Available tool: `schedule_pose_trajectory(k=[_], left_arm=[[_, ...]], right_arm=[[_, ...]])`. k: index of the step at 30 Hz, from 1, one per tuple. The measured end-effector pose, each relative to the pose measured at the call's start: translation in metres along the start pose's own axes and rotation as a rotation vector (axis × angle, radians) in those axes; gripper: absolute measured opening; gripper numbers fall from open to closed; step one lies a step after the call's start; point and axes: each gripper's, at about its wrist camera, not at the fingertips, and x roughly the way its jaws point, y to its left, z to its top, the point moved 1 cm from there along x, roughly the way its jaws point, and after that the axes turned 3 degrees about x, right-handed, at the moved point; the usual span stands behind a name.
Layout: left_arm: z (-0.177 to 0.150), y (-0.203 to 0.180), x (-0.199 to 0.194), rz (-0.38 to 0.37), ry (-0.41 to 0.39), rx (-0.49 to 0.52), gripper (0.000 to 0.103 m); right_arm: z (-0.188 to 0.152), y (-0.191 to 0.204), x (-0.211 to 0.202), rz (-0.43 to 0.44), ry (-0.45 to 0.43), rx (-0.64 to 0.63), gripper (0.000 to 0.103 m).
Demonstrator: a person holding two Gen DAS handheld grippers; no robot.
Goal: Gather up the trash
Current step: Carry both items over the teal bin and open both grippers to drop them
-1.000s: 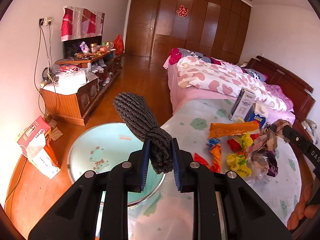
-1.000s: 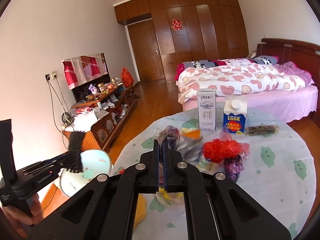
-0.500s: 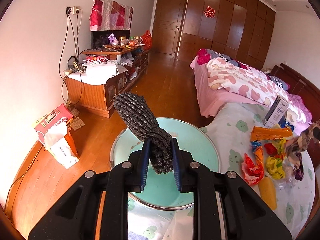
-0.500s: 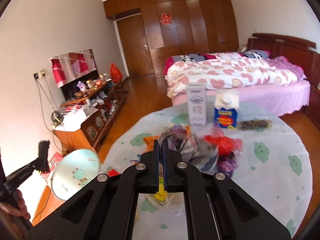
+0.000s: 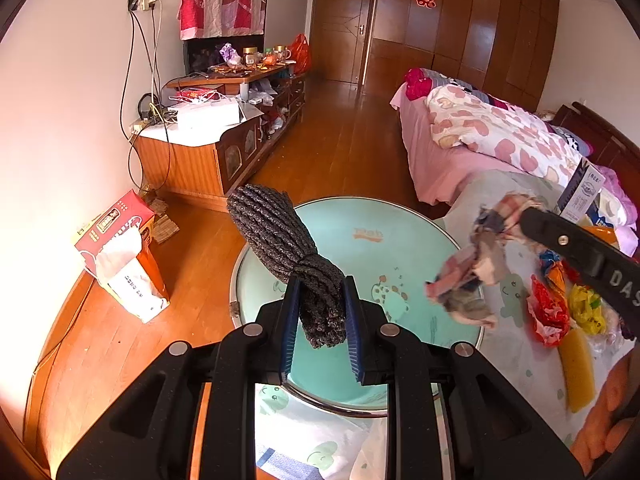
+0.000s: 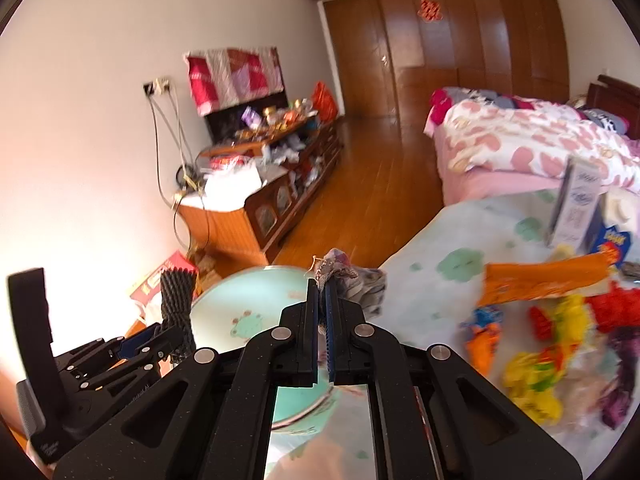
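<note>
Now both grippers hang over the basin (image 5: 400, 248): left gripper (image 5: 320, 320) clamped on a rope bundle (image 5: 280, 240), right gripper (image 6: 323, 312) on a crumpled rag (image 5: 472, 276). Next, seemingly: release both inside.

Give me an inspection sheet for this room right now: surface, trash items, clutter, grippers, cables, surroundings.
Surface: round table under a pale cloth with green prints.
Job's things: teal basin beside the table's edge; dark rope bundle; crumpled rag; pile of wrappers on the cloth.
Clutter: two cartons standing at the table's far edge; tissue box on the floor.
Grippers: left gripper shut on the rope bundle above the basin; right gripper shut on the rag.
Cables: several hang from a wall socket to the cabinet.
Surroundings: cluttered wooden cabinet, bed, wood wardrobe wall, wooden floor.
</note>
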Motion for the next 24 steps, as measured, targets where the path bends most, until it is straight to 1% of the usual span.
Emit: schedule_pose_trajectory(k=[3, 5, 6, 7, 8, 10, 11, 12, 13, 15, 16, 17, 18, 19, 21, 22, 23, 24], left_arm=[[-0.003, 0.0, 0.007, 0.008, 0.015, 0.005, 0.023], [-0.003, -0.001, 0.01, 0.017, 0.021, 0.007, 0.023], [-0.004, 0.0, 0.011, 0.023, 0.022, 0.007, 0.024], [-0.004, -0.001, 0.011, 0.03, 0.022, 0.008, 0.026], [-0.004, -0.001, 0.011, 0.039, 0.02, 0.013, 0.03], [-0.004, -0.004, 0.01, 0.057, 0.014, 0.019, 0.038], [-0.004, -0.004, 0.009, 0.064, 0.011, 0.02, 0.043], [-0.004, -0.005, 0.008, 0.071, 0.007, 0.021, 0.047], [-0.003, -0.005, 0.006, 0.079, 0.002, 0.023, 0.049], [-0.003, -0.007, 0.003, 0.105, -0.01, 0.029, 0.059], [-0.003, -0.008, 0.001, 0.125, -0.019, 0.034, 0.062], [-0.003, -0.01, -0.002, 0.144, -0.027, 0.038, 0.067], [-0.002, -0.01, -0.003, 0.157, -0.034, 0.04, 0.072], [-0.002, -0.011, -0.006, 0.169, -0.04, 0.041, 0.073], [-0.001, -0.014, -0.01, 0.189, -0.053, 0.041, 0.08], [-0.001, -0.014, -0.012, 0.196, -0.059, 0.041, 0.081], [-0.001, -0.017, -0.015, 0.202, -0.066, 0.045, 0.082], [0.0, -0.019, -0.017, 0.206, -0.07, 0.053, 0.083]], right_arm=[[-0.007, 0.01, 0.024, 0.004, 0.061, -0.007, 0.004], [-0.011, 0.01, 0.033, 0.016, 0.091, 0.012, 0.007], [-0.013, 0.008, 0.036, 0.017, 0.105, 0.024, 0.014], [-0.014, 0.007, 0.037, 0.013, 0.109, 0.033, 0.025], [-0.015, 0.006, 0.037, 0.007, 0.106, 0.038, 0.029], [-0.016, 0.004, 0.036, 0.008, 0.109, 0.046, 0.032], [-0.016, 0.002, 0.033, 0.007, 0.102, 0.056, 0.033], [-0.016, -0.001, 0.031, 0.002, 0.094, 0.063, 0.036], [-0.015, -0.002, 0.027, -0.005, 0.081, 0.068, 0.039], [-0.016, -0.005, 0.019, -0.017, 0.058, 0.064, 0.042], [-0.016, -0.005, 0.013, -0.025, 0.042, 0.059, 0.047], [-0.017, -0.007, 0.006, -0.035, 0.024, 0.055, 0.051], [-0.016, -0.01, 0.003, -0.044, 0.008, 0.053, 0.06], [-0.016, -0.013, -0.003, -0.054, -0.011, 0.052, 0.068], [-0.018, -0.019, -0.017, -0.082, -0.054, 0.042, 0.076], [-0.018, -0.023, -0.022, -0.097, -0.069, 0.038, 0.08], [-0.02, -0.028, -0.031, -0.119, -0.09, 0.036, 0.082], [-0.021, -0.033, -0.035, -0.133, -0.104, 0.04, 0.086]])
